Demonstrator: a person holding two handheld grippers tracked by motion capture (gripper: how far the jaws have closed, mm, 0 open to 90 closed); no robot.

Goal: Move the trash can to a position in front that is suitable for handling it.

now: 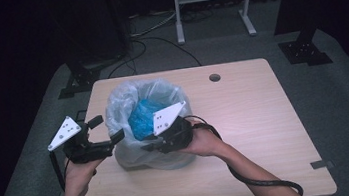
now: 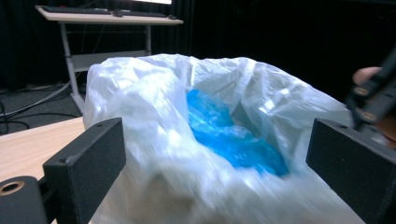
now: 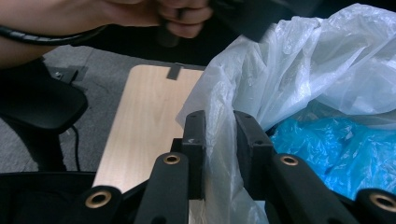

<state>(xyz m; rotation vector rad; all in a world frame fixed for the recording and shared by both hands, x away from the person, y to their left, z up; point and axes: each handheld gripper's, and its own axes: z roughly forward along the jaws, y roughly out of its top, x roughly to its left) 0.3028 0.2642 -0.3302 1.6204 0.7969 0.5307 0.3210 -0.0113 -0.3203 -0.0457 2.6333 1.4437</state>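
High view has a thin, translucent white plastic bag (image 1: 128,108) standing open a little left of the frame's centre on the pale wooden tabletop (image 1: 245,119), with crumpled blue plastic (image 1: 141,119) inside it. At the bag's near right edge, the right claw (image 1: 154,143) is closed on the film; the right gripper view shows a fold of the bag's rim (image 3: 219,135) pinched between the two black jaws. The left claw (image 1: 108,132) sits at the bag's left side, and in the left gripper view its jaws stand wide apart with the bag (image 2: 154,116) between them, not pressed.
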